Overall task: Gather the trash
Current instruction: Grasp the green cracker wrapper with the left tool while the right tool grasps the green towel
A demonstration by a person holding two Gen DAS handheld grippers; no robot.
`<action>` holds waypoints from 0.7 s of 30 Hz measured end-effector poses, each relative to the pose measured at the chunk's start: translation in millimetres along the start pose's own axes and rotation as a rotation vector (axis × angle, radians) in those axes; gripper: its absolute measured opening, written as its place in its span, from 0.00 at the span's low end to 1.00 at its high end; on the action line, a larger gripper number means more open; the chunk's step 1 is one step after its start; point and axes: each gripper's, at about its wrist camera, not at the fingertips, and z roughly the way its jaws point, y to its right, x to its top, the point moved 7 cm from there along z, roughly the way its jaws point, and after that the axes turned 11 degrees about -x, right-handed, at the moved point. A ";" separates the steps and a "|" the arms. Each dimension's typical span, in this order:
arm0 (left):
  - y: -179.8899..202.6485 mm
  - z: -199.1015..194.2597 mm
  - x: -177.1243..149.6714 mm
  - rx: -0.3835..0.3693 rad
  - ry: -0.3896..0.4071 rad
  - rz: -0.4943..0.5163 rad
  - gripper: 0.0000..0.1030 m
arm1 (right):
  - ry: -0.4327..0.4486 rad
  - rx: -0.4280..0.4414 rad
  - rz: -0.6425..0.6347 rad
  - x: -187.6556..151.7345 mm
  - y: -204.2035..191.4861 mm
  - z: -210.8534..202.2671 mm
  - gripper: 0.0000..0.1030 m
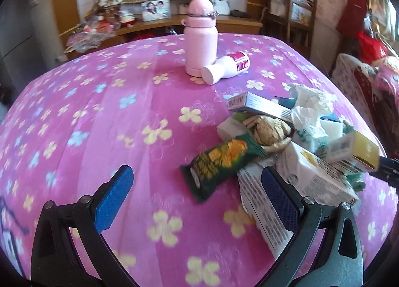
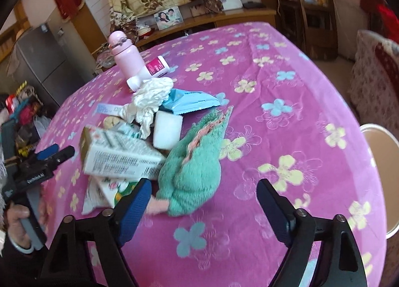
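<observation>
1. Left wrist view: the left gripper point(image 1: 195, 196) tilts down over a pink flowered tablecloth point(image 1: 99, 117), jaws wide and empty; the trash pile point(image 1: 286, 137) lies just right, a green snack wrapper point(image 1: 219, 162) nearest.
2. Right wrist view: the right gripper point(image 2: 204, 208) angles down, jaws wide, gripping nothing; a green sock point(image 2: 194, 162) lies between them, on the pile's right edge.

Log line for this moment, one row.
left gripper: open, empty | right gripper: open, at green cloth | trash pile: on table, untouched

Left gripper point(image 1: 197, 184) open; right gripper point(image 2: 204, 196) open, empty.
</observation>
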 end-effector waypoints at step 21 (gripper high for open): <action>-13.9 23.4 -4.3 -0.209 -0.129 -0.092 0.17 | 0.011 0.089 -0.086 -0.8 -22.3 5.9 0.42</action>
